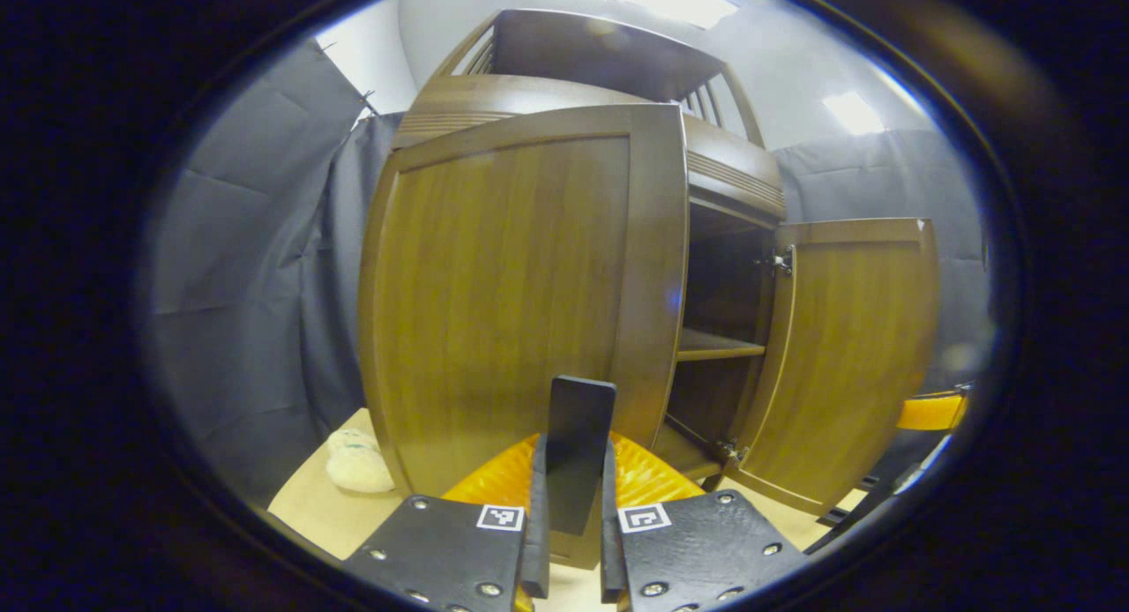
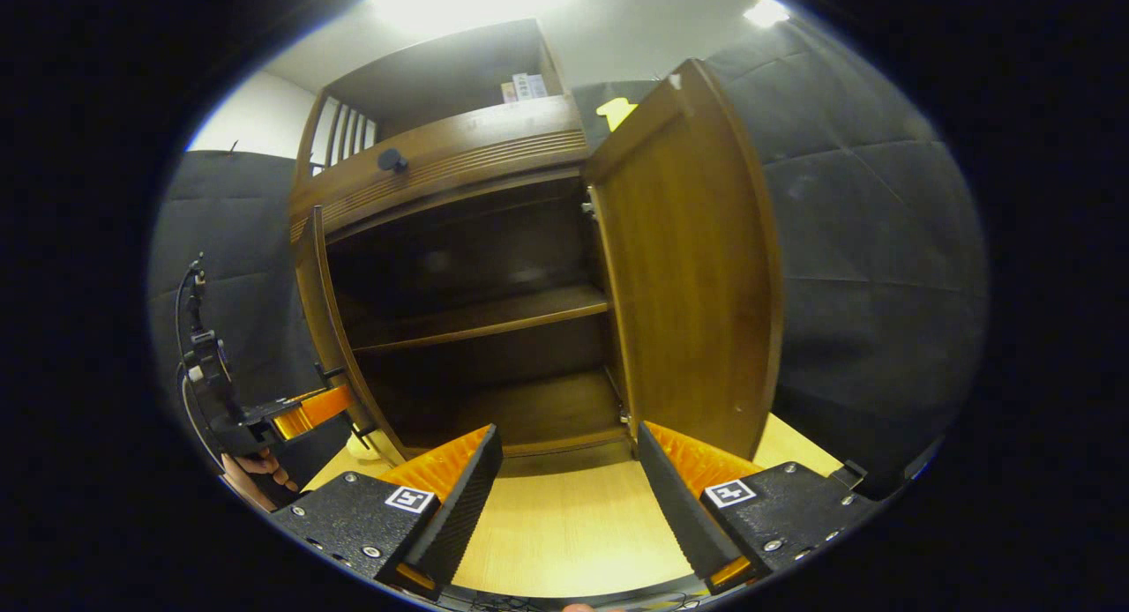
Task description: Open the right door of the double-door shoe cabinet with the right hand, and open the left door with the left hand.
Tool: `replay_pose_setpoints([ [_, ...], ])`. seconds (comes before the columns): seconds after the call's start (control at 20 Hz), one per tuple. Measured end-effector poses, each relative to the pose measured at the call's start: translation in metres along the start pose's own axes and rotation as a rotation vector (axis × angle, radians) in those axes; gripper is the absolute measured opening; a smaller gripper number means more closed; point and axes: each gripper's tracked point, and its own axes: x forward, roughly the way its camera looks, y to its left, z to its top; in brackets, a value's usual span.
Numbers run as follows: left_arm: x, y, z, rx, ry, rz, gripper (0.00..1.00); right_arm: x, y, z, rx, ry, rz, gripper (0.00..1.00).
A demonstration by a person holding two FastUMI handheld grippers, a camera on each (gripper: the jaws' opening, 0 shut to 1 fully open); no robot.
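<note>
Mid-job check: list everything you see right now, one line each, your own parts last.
Shoe cabinet: one, brown wood, on the table.
Left door: one, brown, swung partly open, black handle pinched.
Right door: one, brown, wide open.
Shelf: one, brown, inside, bare.
Table: one, light wood.
Plush item: one, cream, on the table left of the cabinet.
Left tool: black and orange, shut on the handle.
Right tool: black and orange, open, before the cabinet.
Hand: holding the left tool.
</note>
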Motion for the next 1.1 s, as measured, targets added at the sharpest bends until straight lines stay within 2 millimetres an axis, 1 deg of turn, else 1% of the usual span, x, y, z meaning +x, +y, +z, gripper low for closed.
replay_pose_setpoints([
  [0.05,0.001,0.0,0.002,-0.006,0.002,0.003,0.23,0.002,0.008,0.001,-0.011,-0.004,0.019,0.95],
  [0.1,0.0,0.001,0.003,-0.003,0.005,0.001,0.25,0.006,0.015,0.003,-0.023,-0.009,0.036,0.91],
  [0.15,0.001,0.001,0.006,0.005,0.003,0.001,0.27,0.009,0.022,0.006,-0.033,-0.016,0.054,0.91],
  [0.2,0.0,-0.002,0.007,0.013,-0.004,0.004,0.29,0.012,0.028,0.007,-0.041,-0.022,0.069,0.91],
  [0.3,-0.001,-0.005,0.002,0.016,-0.016,0.022,0.25,0.019,0.039,0.008,-0.053,-0.021,0.099,0.92],
  [0.4,-0.005,0.001,0.005,-0.015,-0.029,0.042,0.21,0.023,0.049,0.008,-0.071,-0.016,0.126,0.92],
  [0.5,-0.009,0.007,0.003,-0.045,-0.039,0.055,0.17,0.027,0.056,0.01,-0.09,-0.017,0.143,0.92],
  [0.65,-0.014,0.014,0.007,-0.056,-0.043,0.071,0.18,0.03,0.063,0.007,-0.101,-0.008,0.169,0.92],
  [0.7,-0.015,0.013,0.006,-0.056,-0.035,0.074,0.29,0.031,0.064,0.006,-0.103,-0.005,0.175,0.92],
  [0.8,-0.017,0.014,0.005,-0.048,-0.022,0.077,0.17,0.032,0.068,0.004,-0.108,0.0,0.186,0.92],
  [0.85,-0.019,0.017,0.004,-0.036,-0.023,0.077,0.17,0.033,0.072,0.004,-0.109,0.0,0.189,0.92],
  [0.9,-0.02,0.019,0.005,-0.026,-0.024,0.08,0.28,0.035,0.074,0.004,-0.107,0.001,0.193,0.91],
  [1.0,-0.022,0.026,0.005,-0.012,-0.022,0.106,0.28,0.037,0.075,0.004,-0.1,0.001,0.194,0.91],
  [1.1,-0.022,0.038,0.001,0.002,-0.015,0.141,0.28,0.038,0.077,0.004,-0.092,0.003,0.196,0.92],
])
